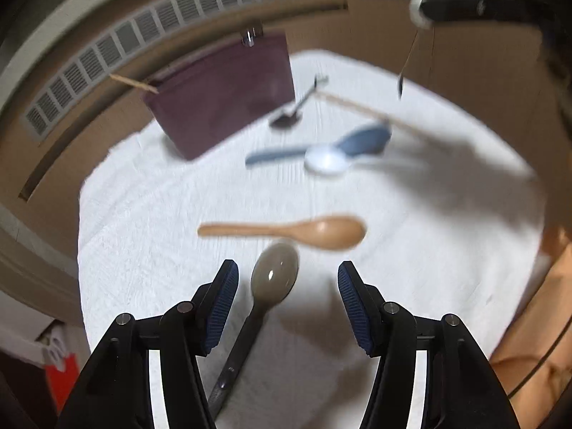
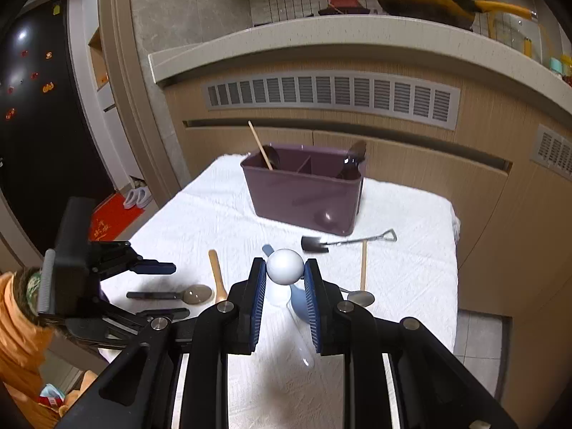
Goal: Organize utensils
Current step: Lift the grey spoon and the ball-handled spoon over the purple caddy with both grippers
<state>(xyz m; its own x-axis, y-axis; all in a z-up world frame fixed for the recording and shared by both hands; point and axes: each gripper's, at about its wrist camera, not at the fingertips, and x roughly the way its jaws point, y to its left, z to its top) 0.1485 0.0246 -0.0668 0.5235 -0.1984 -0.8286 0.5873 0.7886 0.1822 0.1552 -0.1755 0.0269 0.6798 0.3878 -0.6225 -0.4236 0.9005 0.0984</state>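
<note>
On the white towel (image 2: 200, 214) covering the counter, the left claw (image 1: 287, 279) hangs low with its 2 fingers spread wide, released, on both sides of the bowl of a grey spoon (image 1: 273, 275) that lies flat under it. Just beyond lies a wooden spoon (image 1: 314, 232). Further right, the right claw (image 2: 285, 275) is tilted down toward the towel and is clenched on the round bowl of a white spoon (image 2: 285, 266), above a blue spoon (image 2: 298, 302). Behind them stands the purple utensil bin (image 2: 304, 196), holding a few utensils, with a small shovel-shaped spoon (image 2: 314, 243) just in front.
</note>
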